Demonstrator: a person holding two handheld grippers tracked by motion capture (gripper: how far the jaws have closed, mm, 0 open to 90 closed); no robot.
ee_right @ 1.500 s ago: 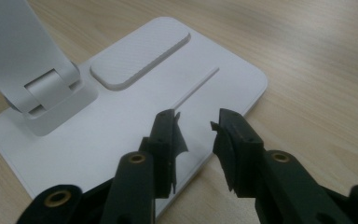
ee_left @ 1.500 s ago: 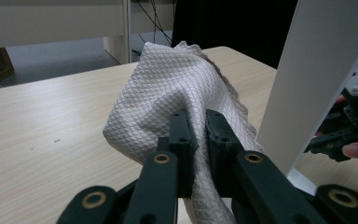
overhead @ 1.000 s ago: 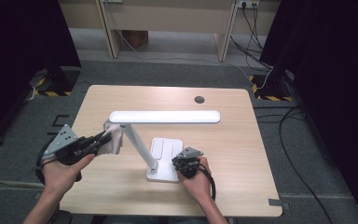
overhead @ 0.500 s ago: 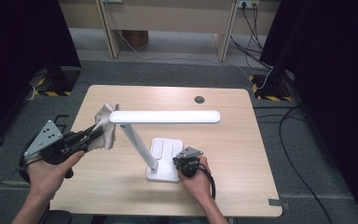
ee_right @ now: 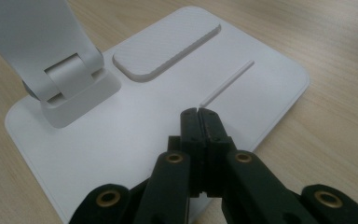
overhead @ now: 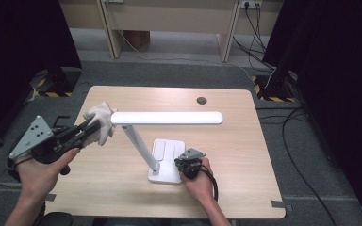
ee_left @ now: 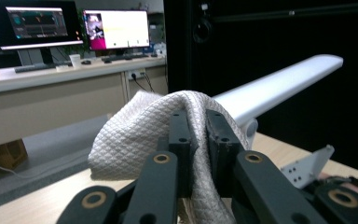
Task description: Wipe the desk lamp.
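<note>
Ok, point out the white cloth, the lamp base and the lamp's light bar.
white cloth (ee_left: pixel 135 135), left gripper view, on its bunched fold.
lamp base (ee_right: pixel 144 121), right gripper view, on its flat top.
light bar (overhead: pixel 167 117), high view, at mid-length.

The high view is looking forward and down from above the person's side, taking in the whole table (overhead: pixel 245 141) and the floor behind it. The left gripper view is riding close behind its jaws, looking level across the table edge along the lamp head (ee_left: pixel 279 84) toward a desk with monitors (ee_left: pixel 70 28). The right gripper view is looking steeply down, very near the lamp base (ee_right: pixel 135 121). All three views are sharing the white lamp (overhead: pixel 167 117).
</note>
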